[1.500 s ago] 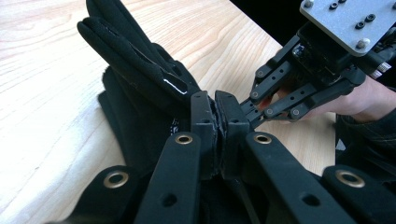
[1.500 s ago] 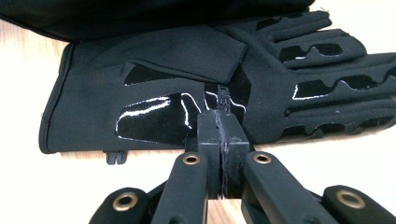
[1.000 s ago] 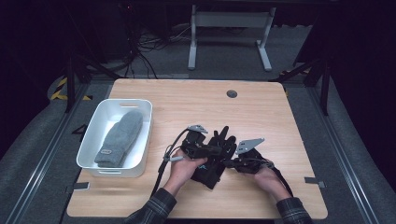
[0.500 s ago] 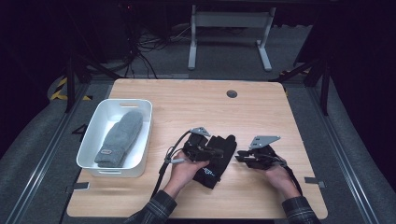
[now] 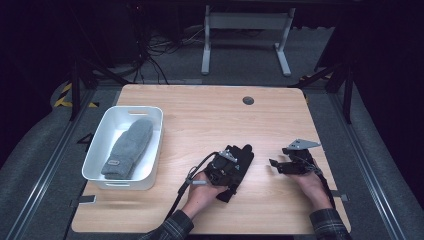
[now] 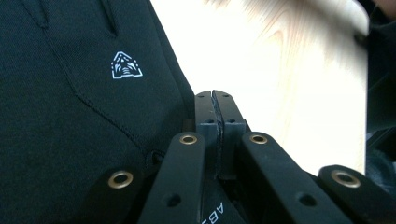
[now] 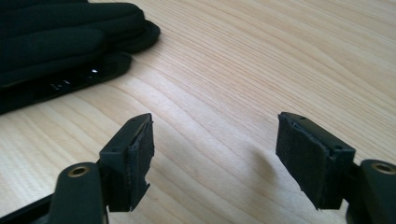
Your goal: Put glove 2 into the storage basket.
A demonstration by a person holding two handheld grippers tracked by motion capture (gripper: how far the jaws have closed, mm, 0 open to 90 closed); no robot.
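Since a second ago, the right gripper (image 5: pixel 276 164) has pulled away from the black glove (image 5: pixel 239 161) and now rests apart on the table (image 5: pixel 200 115), jaws wide and empty. Left gripper (image 5: pixel 227 172) sits over the glove, jaws pressed together, seemingly pinching its edge. A grey mitten (image 5: pixel 129 147) lies in the white bin (image 5: pixel 97 152).

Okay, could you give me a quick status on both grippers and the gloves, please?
Left gripper shut, resting on the black glove. Right gripper open over bare table, holding nothing. Grey mitten in the white bin. Nothing in the way.
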